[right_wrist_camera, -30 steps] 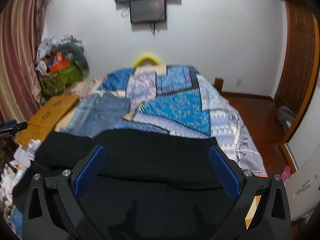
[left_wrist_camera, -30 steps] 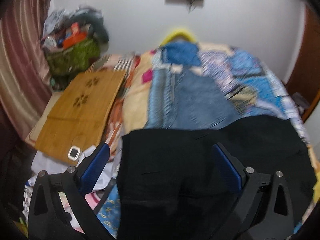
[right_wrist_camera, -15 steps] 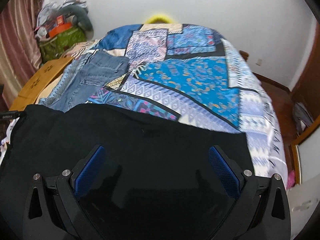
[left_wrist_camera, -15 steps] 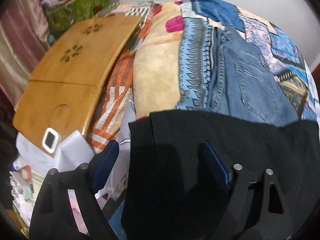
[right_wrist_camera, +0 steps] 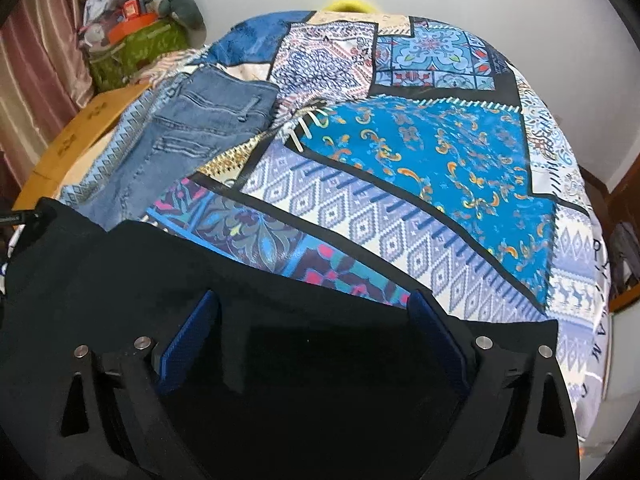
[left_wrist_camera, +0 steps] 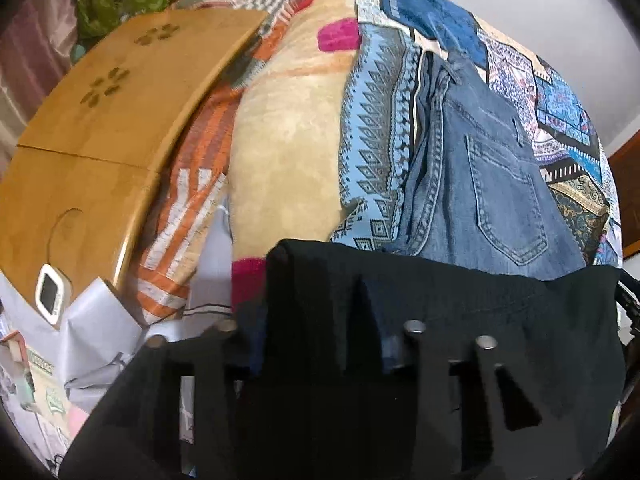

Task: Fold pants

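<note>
Black pants (left_wrist_camera: 480, 304) lie spread across the near end of the bed, also in the right wrist view (right_wrist_camera: 120, 280). My left gripper (left_wrist_camera: 316, 320) is low over their left edge; its fingers have come closer together with a raised fold of black cloth between them, and the pads are mostly hidden. My right gripper (right_wrist_camera: 316, 328) is open, its blue pads (right_wrist_camera: 192, 340) wide apart just above the right part of the pants, nothing between them.
Folded blue jeans (left_wrist_camera: 480, 184) lie on the patterned bedspread (right_wrist_camera: 420, 160) beyond the pants. A wooden lap table (left_wrist_camera: 100, 120) with a small white device (left_wrist_camera: 50, 292) lies left of the bed. A green bag of clutter (right_wrist_camera: 136, 48) stands at the far left corner.
Both grippers have dropped down toward the pants and tilted forward. The left fingers have narrowed around a bunched fold at the pants' left edge. The right fingers stayed wide open.
</note>
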A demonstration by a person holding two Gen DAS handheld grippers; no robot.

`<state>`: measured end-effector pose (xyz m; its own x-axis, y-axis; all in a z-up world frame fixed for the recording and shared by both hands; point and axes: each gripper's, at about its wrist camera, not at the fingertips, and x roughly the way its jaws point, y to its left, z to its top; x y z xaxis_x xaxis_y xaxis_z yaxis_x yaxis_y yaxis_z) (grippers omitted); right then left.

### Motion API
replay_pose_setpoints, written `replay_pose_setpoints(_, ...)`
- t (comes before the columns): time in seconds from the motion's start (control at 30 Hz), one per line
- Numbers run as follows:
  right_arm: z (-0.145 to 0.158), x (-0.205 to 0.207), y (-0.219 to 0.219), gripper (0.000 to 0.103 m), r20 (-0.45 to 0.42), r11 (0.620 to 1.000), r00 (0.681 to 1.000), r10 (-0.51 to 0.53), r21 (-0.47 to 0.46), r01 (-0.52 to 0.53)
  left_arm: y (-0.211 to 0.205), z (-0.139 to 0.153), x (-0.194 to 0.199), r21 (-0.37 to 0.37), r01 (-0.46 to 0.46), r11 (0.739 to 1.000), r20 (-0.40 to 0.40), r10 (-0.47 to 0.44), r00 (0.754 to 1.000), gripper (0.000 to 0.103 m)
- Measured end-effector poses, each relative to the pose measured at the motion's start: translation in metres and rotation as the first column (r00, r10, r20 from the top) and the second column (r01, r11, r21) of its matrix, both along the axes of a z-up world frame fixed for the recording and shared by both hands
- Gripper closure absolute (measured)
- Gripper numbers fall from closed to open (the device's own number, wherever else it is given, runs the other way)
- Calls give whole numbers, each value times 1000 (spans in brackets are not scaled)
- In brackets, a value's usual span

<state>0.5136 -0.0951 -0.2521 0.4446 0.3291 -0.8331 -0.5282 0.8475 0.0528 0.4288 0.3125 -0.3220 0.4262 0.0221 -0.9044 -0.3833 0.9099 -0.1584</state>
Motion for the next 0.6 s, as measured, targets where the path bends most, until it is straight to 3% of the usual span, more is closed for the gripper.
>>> replay_pose_setpoints(0.03, 0, -1, -1, 19, -2, 1000, 1000, 5, 12, -5, -2, 1, 0, 15, 2, 1000, 3, -2, 1000, 78)
replay_pose_setpoints(0.17, 3, -7, 3, 38, 19, 999, 999, 40, 22, -40, -3, 7, -3, 28, 5, 1000, 11, -5, 1000, 84)
replay_pose_setpoints(0.23, 4, -13, 8, 65, 28, 997, 997, 66, 26, -67, -6, 13, -5, 48, 10, 999, 18, -11, 1000, 86)
replay_pose_setpoints(0.27, 5, -16, 10, 73, 25, 997, 997, 76, 29, -76, -8, 16, -6, 60, 12, 998, 20, -14, 1000, 86)
replay_pose_setpoints(0.3, 5, -17, 12, 89, 29, 997, 997, 75, 15, -75, -10, 21, -7, 73, 14, 997, 27, -16, 1000, 86)
replay_pose_setpoints(0.33, 6, -18, 13, 96, 23, 997, 997, 74, 9, -74, -10, 26, -9, 78, 13, 997, 38, -16, 999, 87)
replay_pose_setpoints(0.47, 14, -18, 3, 100, 32, 999, 999, 31, 37, -32, -11, 51, -16, 83, 16, 996, 83, -23, 996, 89)
replay_pose_setpoints(0.6, 44, -25, -15, 101, 95, 996, 995, -23, 88, 15, -18, 86, -31, 125, 42, 991, 136, -59, 989, 90)
